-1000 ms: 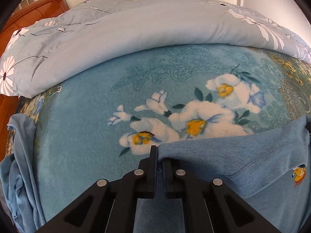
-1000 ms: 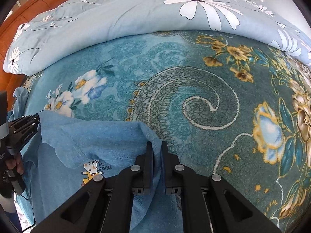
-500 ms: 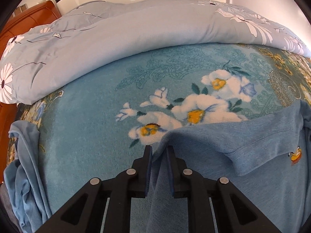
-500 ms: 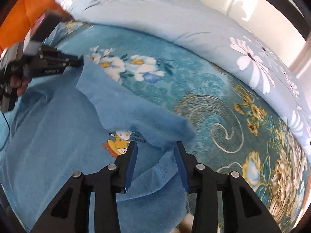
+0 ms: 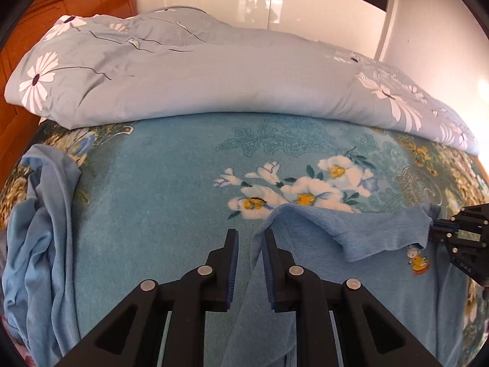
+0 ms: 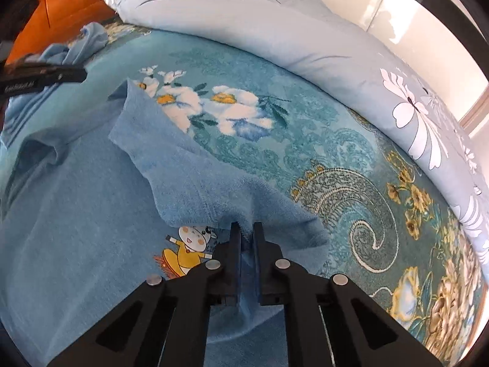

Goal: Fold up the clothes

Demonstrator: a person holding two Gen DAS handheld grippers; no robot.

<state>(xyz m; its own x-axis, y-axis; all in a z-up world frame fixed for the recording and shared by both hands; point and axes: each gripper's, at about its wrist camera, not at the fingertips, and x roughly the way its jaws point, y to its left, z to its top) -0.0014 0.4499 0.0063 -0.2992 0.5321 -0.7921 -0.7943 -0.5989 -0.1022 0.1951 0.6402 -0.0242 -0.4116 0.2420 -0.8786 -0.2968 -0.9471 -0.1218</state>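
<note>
While I held both tools low over the bed (image 5: 159, 189), my left gripper (image 5: 249, 238) pointed toward the rolled duvet (image 5: 214, 82) with its jaws spread apart; a raised edge of the blue shirt (image 5: 382, 290) ran up between the fingers, though I could not tell whether either pad touched it. My right gripper (image 6: 247, 232) reached in from the shirt's other side, its jaws pressed together on the folded-over flap of cloth just above the cartoon print (image 6: 186, 250). That blue shirt lay spread on the floral blanket, its top edge turned back. Another blue garment (image 5: 39, 238) lay crumpled near the bed's left edge, well apart.
</note>
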